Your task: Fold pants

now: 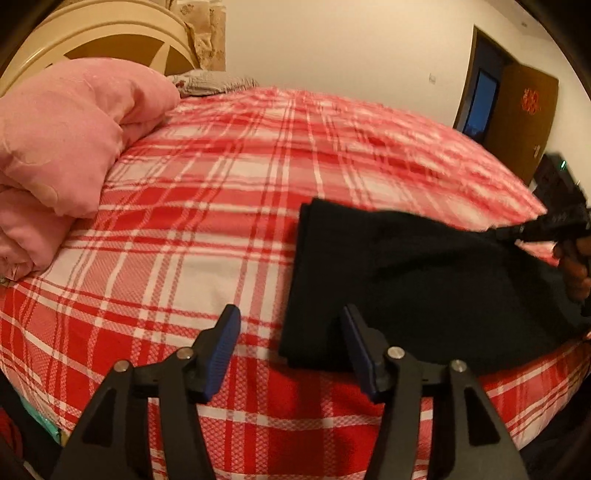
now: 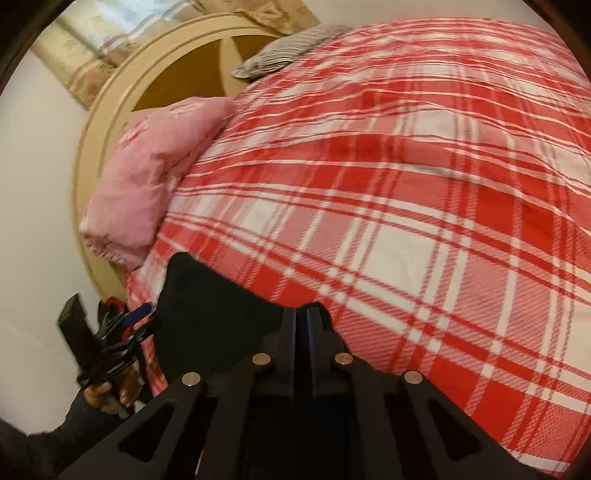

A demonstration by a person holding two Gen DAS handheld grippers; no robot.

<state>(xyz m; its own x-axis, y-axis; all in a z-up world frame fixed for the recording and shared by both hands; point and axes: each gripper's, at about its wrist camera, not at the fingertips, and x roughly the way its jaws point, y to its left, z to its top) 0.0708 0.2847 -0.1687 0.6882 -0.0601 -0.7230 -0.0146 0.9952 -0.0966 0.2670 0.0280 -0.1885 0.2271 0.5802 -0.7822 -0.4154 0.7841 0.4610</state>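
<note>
My left hand-held gripper [image 1: 290, 334] stands with jaws apart and nothing between them, above the red-and-white plaid bedspread [image 1: 207, 206]. The black pants [image 1: 406, 280] lie folded on the bed just ahead and to the right of it; the near left corner of the cloth sits just past the right blue pad [image 1: 356, 343], and I cannot confirm contact. My right hand-held gripper [image 2: 302, 314] is closed, fingers pressed together. In its own view the tips meet over the edge of the pants; from the left wrist view they appear to pinch the far right part of the cloth. A pink quilt [image 1: 66, 147] is bunched well to the left of the left hand-held gripper, before the cream headboard [image 1: 110, 33].
</note>
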